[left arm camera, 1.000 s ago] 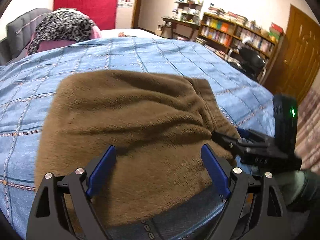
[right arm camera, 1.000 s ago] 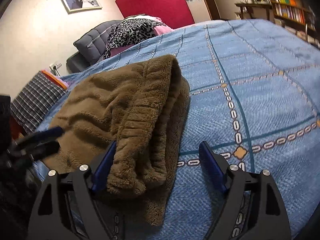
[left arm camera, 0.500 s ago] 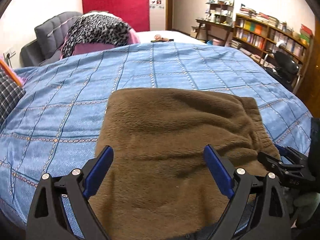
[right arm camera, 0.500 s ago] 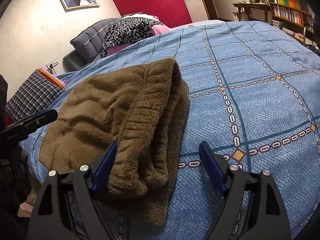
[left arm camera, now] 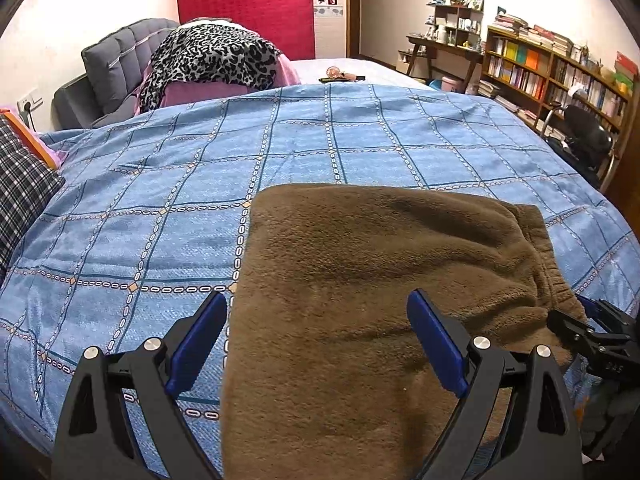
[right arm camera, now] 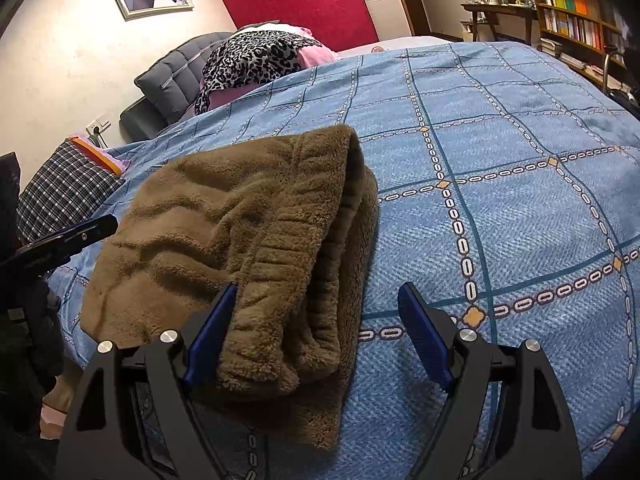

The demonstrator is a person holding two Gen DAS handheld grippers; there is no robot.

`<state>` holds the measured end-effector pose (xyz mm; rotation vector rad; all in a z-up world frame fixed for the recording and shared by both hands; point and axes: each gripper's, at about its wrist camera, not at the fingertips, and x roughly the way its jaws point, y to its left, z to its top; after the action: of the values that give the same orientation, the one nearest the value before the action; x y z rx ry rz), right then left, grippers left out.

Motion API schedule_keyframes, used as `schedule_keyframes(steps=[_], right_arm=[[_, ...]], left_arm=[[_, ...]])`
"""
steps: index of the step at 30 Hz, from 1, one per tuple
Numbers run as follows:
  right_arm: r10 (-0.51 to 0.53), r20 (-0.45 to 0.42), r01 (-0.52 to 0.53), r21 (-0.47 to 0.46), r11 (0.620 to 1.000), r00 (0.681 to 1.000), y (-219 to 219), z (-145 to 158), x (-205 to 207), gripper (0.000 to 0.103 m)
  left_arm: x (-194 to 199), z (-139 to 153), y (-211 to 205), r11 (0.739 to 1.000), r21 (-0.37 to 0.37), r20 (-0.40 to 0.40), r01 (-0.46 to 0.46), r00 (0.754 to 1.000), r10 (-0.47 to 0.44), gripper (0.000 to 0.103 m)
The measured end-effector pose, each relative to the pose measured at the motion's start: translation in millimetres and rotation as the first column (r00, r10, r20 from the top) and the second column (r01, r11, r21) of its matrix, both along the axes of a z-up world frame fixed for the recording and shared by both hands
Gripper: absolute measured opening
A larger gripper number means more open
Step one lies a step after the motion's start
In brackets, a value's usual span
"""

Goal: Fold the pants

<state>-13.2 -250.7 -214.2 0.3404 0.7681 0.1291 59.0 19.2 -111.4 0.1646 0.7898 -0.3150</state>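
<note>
Operator: Since the earlier frames, the left claw (left arm camera: 316,332) has shifted sideways. Its view a second ago was centred on the pants (left arm camera: 384,304); the left finger now stands over bare bedspread (left arm camera: 132,240) just off the garment's left edge, and the right finger over the fabric. More of the bedspread, the plaid pillow (left arm camera: 20,184) and the grey headboard (left arm camera: 116,64) show on that side than before.

Inspector: Left claw state?

Operator: Fingers apart, nothing between the pads, same spread as before.

Inspector: Right claw?

Operator: Right claw (right arm camera: 316,332) is unchanged in position. Fingers are apart. The left pad lies against the elastic waistband end of the pants (right arm camera: 240,240); the right pad stands clear over the bedspread (right arm camera: 500,208). No clamping on the fabric.

Inspector: Location of the task item?

Operator: Brown fleece pants lie folded in a compact stack on the blue checked bedspread, near the bed's front edge, waistband end toward the right claw. Their shape and place match the earlier frames.

Inspector: Surroundings?

Operator: Leopard-print cloth (left arm camera: 208,56) lies by the headboard; a bookshelf (left arm camera: 560,76) stands along the far wall.
</note>
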Motion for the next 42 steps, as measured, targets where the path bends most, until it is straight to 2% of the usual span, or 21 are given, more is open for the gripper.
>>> schedule_keyframes(steps=[19, 25, 28, 31, 36, 42], right_arm=[[-0.005, 0.024, 0.003, 0.085, 0.996, 1.000, -4.7, 24.7, 19.2, 0.083], [0.007, 0.001, -0.007, 0.080, 0.997, 1.000, 2.3, 20.1, 34.3, 0.083], [-0.005, -0.040, 0.009, 0.079, 0.997, 0.999, 0.5, 9.6, 41.5, 0.083], [-0.013, -0.096, 0.024, 0.119, 0.993, 0.995, -5.8, -4.8, 45.8, 0.083], [-0.004, -0.128, 0.029, 0.193, 0.981, 0.992, -14.0, -13.5, 48.4, 0.085], [0.000, -0.137, 0.030, 0.216, 0.976, 0.991, -17.4, -14.3, 50.0, 0.085]], left_arm=[[14.0, -0.8, 10.8, 0.999, 0.029, -0.025, -0.017, 1.000, 0.018, 0.091], [20.4, -6.6, 13.3, 0.999, 0.049, -0.039, -0.015, 0.999, 0.017, 0.091], [24.9, -12.0, 15.1, 0.998, 0.053, -0.057, -0.019, 0.998, 0.022, 0.091], [31.6, -18.6, 21.3, 0.999, 0.020, -0.108, -0.026, 0.994, 0.028, 0.091], [42.0, -27.8, 30.6, 0.999, -0.029, -0.181, -0.038, 0.983, 0.032, 0.092], [45.6, -32.4, 31.3, 0.999, -0.040, -0.201, -0.020, 0.980, 0.012, 0.092]])
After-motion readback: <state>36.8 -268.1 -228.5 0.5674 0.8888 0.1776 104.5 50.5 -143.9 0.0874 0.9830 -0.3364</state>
